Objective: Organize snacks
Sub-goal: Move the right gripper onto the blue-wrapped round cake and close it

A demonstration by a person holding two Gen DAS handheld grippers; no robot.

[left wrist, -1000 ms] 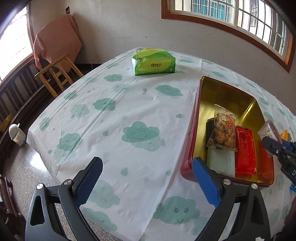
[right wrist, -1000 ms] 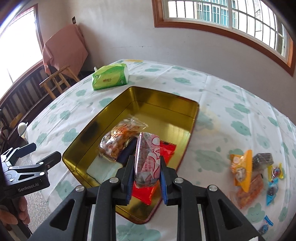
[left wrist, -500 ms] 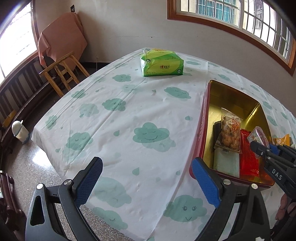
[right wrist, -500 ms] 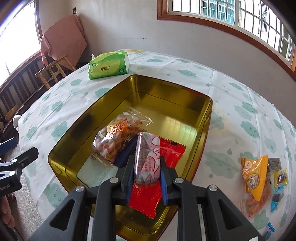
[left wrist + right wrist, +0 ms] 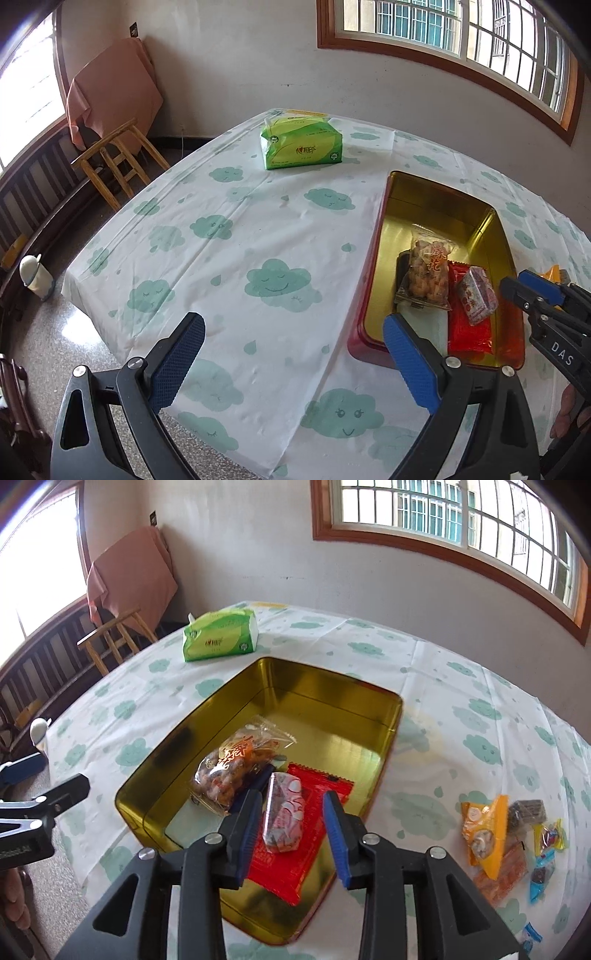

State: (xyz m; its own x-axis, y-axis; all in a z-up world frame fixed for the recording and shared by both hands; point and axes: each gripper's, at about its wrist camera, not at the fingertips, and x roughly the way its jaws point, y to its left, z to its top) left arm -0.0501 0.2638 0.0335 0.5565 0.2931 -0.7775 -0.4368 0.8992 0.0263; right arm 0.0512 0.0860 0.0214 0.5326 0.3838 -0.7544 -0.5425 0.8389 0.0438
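A gold tin (image 5: pixel 332 698) with a red outer wall (image 5: pixel 360 325) sits on the cloud-print tablecloth. In it lie a clear bag of fried snacks (image 5: pixel 232 768), a red packet (image 5: pixel 295 838) and a pink-and-white snack pack (image 5: pixel 282 819) on top of the red packet. The pink pack also shows in the left wrist view (image 5: pixel 476 299). My right gripper (image 5: pixel 291 830) is open just above the tin's near end, its fingers either side of the pink pack without touching it. My left gripper (image 5: pixel 295 362) is open and empty over the cloth, left of the tin.
Several loose snacks (image 5: pixel 509 834), among them an orange packet (image 5: pixel 484 830), lie on the cloth right of the tin. A green tissue pack (image 5: pixel 301 142) sits at the far end of the table. A wooden stool (image 5: pixel 114 158) and a draped chair stand beyond the table's left edge.
My right gripper has opened and let go of the pink snack pack, which now lies on the red packet in the tin. My left gripper has drawn back a little from the table.
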